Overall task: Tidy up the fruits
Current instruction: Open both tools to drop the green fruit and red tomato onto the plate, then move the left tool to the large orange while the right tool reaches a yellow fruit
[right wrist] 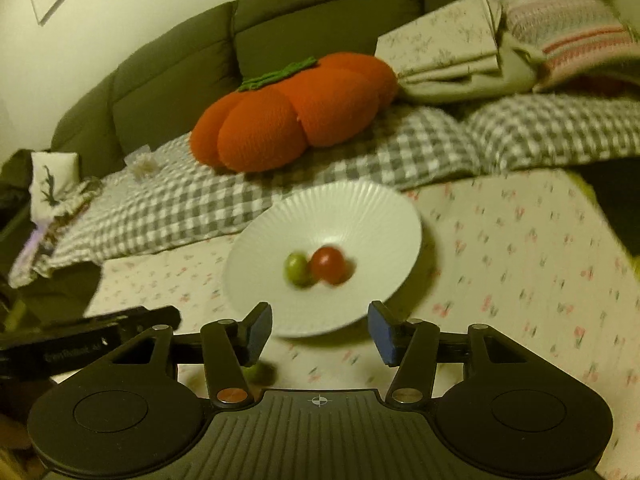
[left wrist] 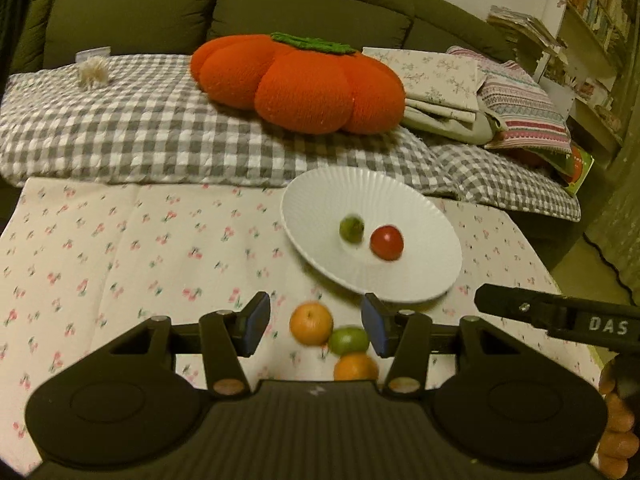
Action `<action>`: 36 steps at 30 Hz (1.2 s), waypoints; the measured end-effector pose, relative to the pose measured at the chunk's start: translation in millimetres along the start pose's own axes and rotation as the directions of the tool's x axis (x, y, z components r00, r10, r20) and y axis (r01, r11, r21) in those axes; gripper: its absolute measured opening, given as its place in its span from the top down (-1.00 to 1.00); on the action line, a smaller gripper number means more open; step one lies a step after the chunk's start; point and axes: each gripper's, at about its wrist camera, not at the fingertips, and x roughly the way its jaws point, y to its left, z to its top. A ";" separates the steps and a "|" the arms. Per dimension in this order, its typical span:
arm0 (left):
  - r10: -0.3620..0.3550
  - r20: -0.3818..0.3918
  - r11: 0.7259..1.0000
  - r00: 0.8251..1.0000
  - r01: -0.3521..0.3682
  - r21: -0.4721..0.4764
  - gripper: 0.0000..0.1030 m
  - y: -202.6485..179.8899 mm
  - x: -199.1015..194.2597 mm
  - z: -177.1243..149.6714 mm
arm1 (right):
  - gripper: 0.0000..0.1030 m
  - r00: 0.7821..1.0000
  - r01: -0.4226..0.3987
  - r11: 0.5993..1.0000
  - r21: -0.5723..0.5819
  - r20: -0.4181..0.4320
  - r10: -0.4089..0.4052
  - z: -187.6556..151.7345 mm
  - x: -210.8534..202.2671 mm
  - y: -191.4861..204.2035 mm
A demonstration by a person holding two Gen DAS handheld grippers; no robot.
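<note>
A white ribbed plate (left wrist: 320,196) (right wrist: 360,208) sits on the flowered cloth and holds a small green fruit (left wrist: 351,229) (right wrist: 298,269) beside a red one (left wrist: 386,243) (right wrist: 329,265). On the cloth in front of the plate lie an orange (left wrist: 311,323), a green fruit (left wrist: 349,340) and a second orange (left wrist: 356,366), close together. My left gripper (left wrist: 316,322) hovers above them, open, its pads touching nothing. My right gripper (right wrist: 320,328) is open and empty before the plate's near rim. A green fruit (right wrist: 262,372) lies by its left finger.
Behind the table, a sofa carries a checked blanket (left wrist: 120,128), an orange pumpkin cushion (left wrist: 296,80) (right wrist: 288,112) and folded linens (left wrist: 444,84). The right gripper's body (left wrist: 556,316) reaches in at the right, held by a hand (left wrist: 618,420). Shelves (left wrist: 600,20) stand far right.
</note>
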 end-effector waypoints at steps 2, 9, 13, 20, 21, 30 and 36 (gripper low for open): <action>0.003 -0.009 1.000 1.000 -0.003 -0.005 -0.01 1.2 -6.5 -6.2 | -0.18 1.000 -0.006 1.000 -0.005 -0.008 0.006 -5.0 -7.3 6.2; -0.002 -0.050 0.999 0.999 0.001 -0.032 -0.06 7.6 -23.3 -31.4 | -0.34 0.998 -0.025 0.999 0.044 -0.056 0.027 -17.6 -28.6 13.6; -0.008 -0.079 0.999 0.997 0.005 -0.042 -0.08 8.2 -24.2 -48.0 | -0.34 0.996 -0.031 0.998 0.048 -0.080 0.035 -30.4 -33.5 17.5; -0.025 -0.101 1.000 0.995 0.023 -0.019 -0.15 3.4 -22.8 -66.3 | -0.35 0.994 -0.037 0.999 0.002 -0.099 0.037 -42.2 -35.0 26.1; -0.028 -0.105 1.000 0.994 0.027 -0.011 -0.16 2.0 -21.2 -68.9 | -0.35 0.994 -0.037 0.999 -0.006 -0.104 0.037 -43.9 -33.9 27.0; -0.013 -0.136 1.000 0.991 0.014 0.011 -0.15 -2.4 -8.7 -81.4 | -0.35 0.988 -0.034 0.999 -0.011 -0.152 0.031 -59.0 -16.1 25.5; -0.014 -0.147 1.000 0.989 0.016 0.014 -0.11 -5.8 -3.1 -83.3 | -0.34 0.984 -0.034 0.999 0.008 -0.173 0.034 -63.5 -7.8 21.5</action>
